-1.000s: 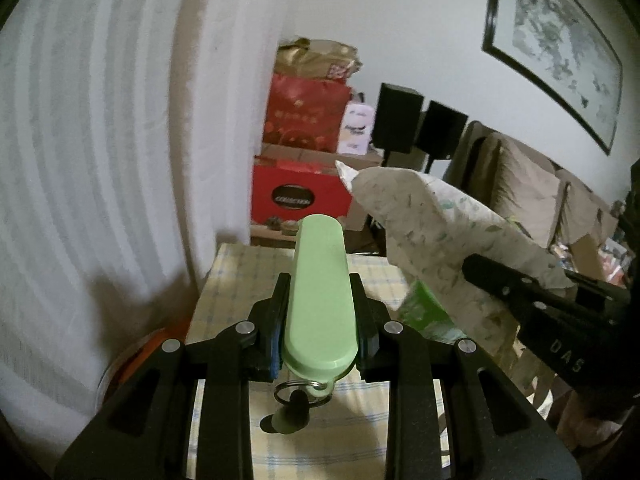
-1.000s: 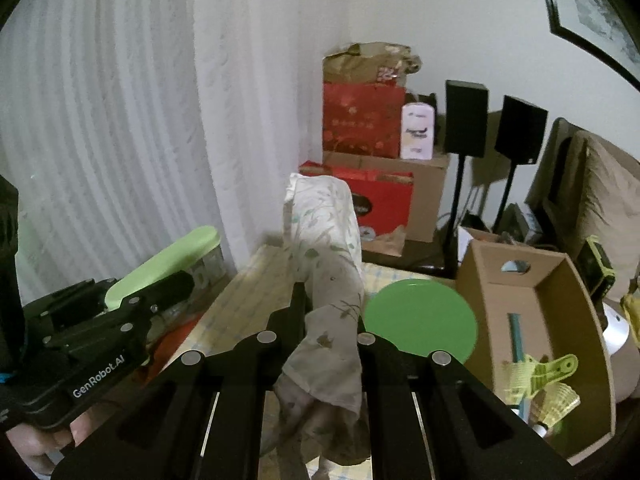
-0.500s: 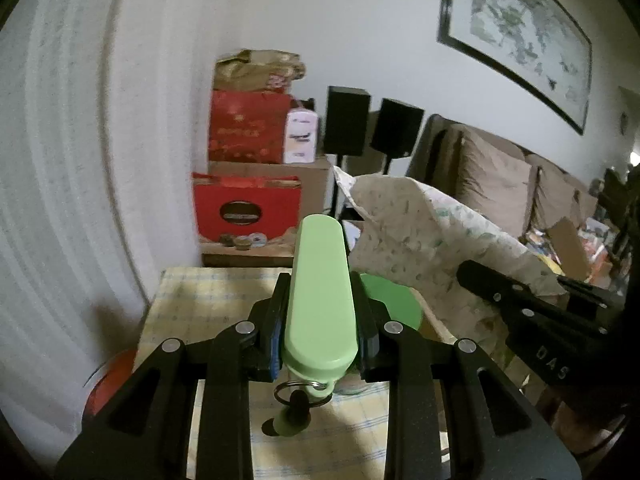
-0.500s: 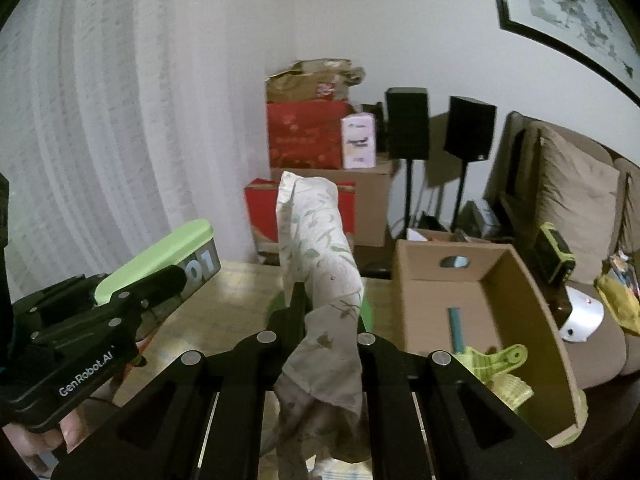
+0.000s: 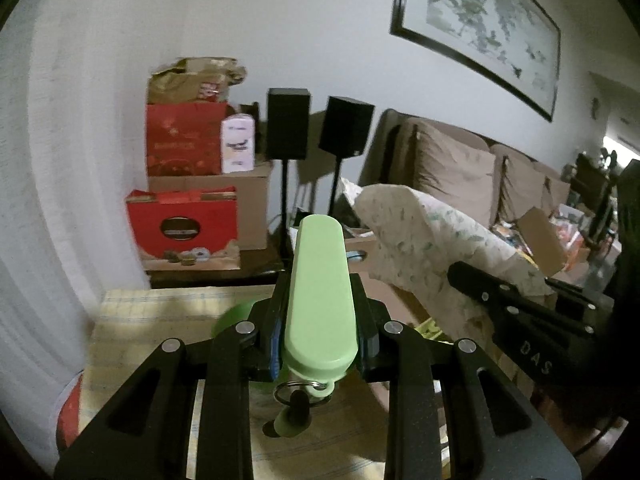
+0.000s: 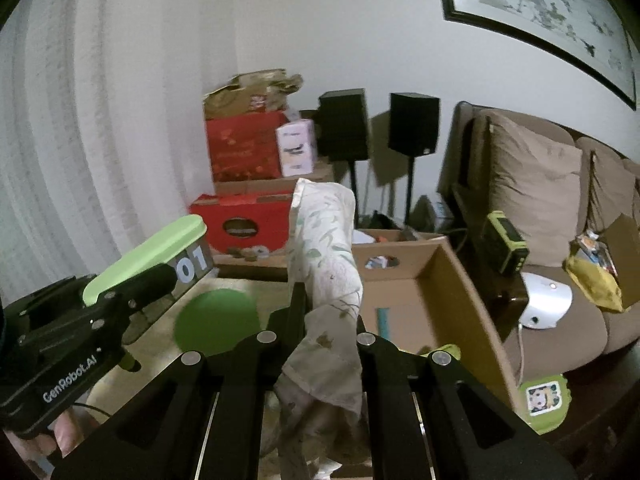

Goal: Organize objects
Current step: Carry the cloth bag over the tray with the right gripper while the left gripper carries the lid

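Observation:
My left gripper (image 5: 320, 316) is shut on a pale green case (image 5: 320, 288) with a key ring at its near end, held above the checked table (image 5: 160, 320). The case also shows in the right wrist view (image 6: 148, 256), at the left. My right gripper (image 6: 324, 320) is shut on a leaf-print cloth (image 6: 328, 248) that stands up between the fingers and droops below. The cloth shows in the left wrist view (image 5: 432, 240) too, at the right. An open cardboard box (image 6: 460, 292) sits just right of the cloth, with a teal stick and yellow-green items inside.
A green round plate (image 6: 218, 320) lies on the table. Red boxes (image 5: 184, 224) and two black speakers (image 5: 288, 128) stand behind it. A brown sofa (image 6: 540, 184) with a yellow-black device (image 6: 506, 242) is at right. White curtain (image 6: 80, 140) fills the left.
Both grippers have swung right with their loads. The curtain slid out of view at the left and the sofa and cardboard box came further into view.

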The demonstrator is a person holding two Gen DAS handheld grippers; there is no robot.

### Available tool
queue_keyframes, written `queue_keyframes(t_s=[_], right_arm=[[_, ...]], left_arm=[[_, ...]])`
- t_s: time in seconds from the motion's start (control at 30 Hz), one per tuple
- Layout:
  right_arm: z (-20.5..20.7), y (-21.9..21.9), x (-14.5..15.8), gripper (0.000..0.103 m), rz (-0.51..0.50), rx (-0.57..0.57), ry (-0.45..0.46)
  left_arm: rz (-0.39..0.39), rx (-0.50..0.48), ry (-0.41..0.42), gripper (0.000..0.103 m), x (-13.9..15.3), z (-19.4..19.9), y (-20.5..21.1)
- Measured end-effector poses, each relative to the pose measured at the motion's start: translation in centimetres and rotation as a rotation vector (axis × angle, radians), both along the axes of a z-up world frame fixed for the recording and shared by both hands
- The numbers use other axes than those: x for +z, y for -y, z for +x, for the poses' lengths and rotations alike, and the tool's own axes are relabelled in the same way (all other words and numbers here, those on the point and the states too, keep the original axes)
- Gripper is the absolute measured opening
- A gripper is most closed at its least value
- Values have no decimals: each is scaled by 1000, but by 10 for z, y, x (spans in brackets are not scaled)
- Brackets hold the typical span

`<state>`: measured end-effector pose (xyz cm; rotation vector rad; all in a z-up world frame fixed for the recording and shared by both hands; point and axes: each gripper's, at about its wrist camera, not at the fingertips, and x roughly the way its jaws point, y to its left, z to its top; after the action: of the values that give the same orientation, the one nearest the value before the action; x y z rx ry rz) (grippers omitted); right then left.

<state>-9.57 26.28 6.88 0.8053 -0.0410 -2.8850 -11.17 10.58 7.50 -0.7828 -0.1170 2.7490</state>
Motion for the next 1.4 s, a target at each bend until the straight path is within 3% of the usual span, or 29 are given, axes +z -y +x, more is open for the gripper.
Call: queue_keyframes(t_s=[0.23, 0.6, 0.97, 1.27, 1.4], right_arm=[[-12, -28, -1, 8, 13, -38, 7], [-42, -59, -27, 8, 2, -83, 47], [-99, -89, -86, 8, -22, -113, 161], [-121, -106, -131, 9, -79, -161, 278], [-125, -110, -137, 13, -93, -172, 322]], left_arm=[[7, -38, 19, 25, -8, -18, -36], [37, -58, 48, 25, -36, -49, -71], [36, -64, 115, 25, -75, -93, -109], [22, -27, 205, 25, -109, -120, -117], [4, -5, 230, 25, -112, -128, -116]])
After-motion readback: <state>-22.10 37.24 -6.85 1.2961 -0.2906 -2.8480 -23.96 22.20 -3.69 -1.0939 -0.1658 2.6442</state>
